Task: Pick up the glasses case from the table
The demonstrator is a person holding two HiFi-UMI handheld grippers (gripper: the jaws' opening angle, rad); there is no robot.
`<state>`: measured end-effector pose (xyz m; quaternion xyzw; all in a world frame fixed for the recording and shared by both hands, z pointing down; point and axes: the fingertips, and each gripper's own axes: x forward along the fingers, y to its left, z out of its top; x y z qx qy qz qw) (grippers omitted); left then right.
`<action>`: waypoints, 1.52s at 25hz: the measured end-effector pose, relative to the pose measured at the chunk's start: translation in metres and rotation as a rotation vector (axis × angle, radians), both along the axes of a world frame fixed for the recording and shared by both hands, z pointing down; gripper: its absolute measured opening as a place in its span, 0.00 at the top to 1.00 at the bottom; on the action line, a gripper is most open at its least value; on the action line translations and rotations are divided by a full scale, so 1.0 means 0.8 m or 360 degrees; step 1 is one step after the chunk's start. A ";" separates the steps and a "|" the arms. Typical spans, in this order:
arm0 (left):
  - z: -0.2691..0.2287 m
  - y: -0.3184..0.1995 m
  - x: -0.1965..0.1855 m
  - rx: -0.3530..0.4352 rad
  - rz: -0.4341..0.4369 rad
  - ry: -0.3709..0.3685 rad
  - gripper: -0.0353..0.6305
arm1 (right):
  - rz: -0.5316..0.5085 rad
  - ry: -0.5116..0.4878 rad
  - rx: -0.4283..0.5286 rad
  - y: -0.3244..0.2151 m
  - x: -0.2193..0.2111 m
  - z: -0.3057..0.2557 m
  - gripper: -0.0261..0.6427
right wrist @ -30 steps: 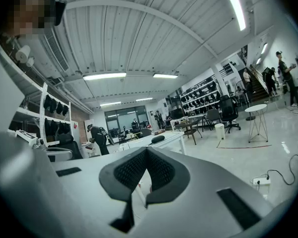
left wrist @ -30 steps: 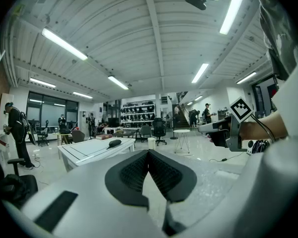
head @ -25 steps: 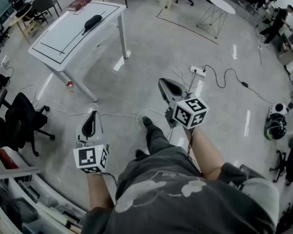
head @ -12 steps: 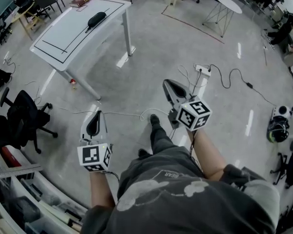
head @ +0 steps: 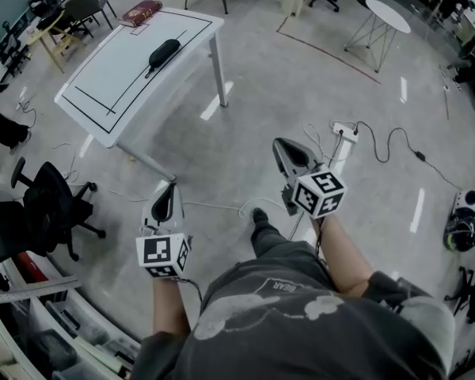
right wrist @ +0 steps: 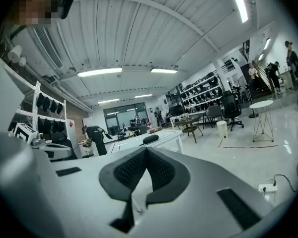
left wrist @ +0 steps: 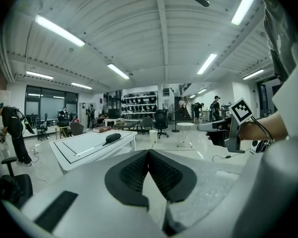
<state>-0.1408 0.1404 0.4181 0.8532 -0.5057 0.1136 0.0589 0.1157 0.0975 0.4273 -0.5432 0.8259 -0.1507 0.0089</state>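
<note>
Out over the open floor, well short of the white surface, both tongs point forward with nothing in them. The left tongs are closed: in the left gripper view the dark ribbed pads meet at a point, with nothing pinched between them. The right tongs are drawn together tip to tip in the same way and touch nothing.

The glasses case, dark and oblong, lies on the surface inside a black outline, well apart from both tongs. A reddish book lies beyond it at the far end, and I cannot tell whether it rests on the same surface.

From the head view the hands are hidden behind the marker cubes, so only the forearms show. One shoe shows past the person's shirt. In both gripper views the case is a small dark shape with no detail readable. The surface's nearest leg is partly hidden behind the left tongs.
</note>
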 end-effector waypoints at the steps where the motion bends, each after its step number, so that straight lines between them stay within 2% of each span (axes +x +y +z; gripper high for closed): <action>1: -0.001 -0.016 0.007 -0.0001 -0.0017 -0.0002 0.94 | -0.0027 -0.0004 -0.0020 -0.019 0.004 0.002 0.96; 10: -0.012 -0.145 0.068 0.0003 -0.0193 -0.0024 0.94 | -0.0301 -0.0016 -0.0073 -0.169 0.045 0.003 0.96; 18: -0.015 -0.201 0.097 0.0022 -0.0303 -0.0049 0.94 | -0.0462 -0.0050 -0.0092 -0.242 0.048 0.012 0.96; 27: -0.012 -0.270 0.089 0.0039 -0.0301 -0.0017 0.94 | -0.0471 -0.0098 -0.0110 -0.311 0.034 0.027 0.96; 33: 0.004 -0.350 0.074 0.0027 -0.0313 0.0002 0.94 | -0.0471 -0.0051 -0.0132 -0.372 0.022 0.039 0.96; 38: 0.004 -0.437 0.054 0.0027 -0.0284 0.0010 0.94 | -0.0457 -0.0032 -0.0143 -0.454 0.000 0.039 0.96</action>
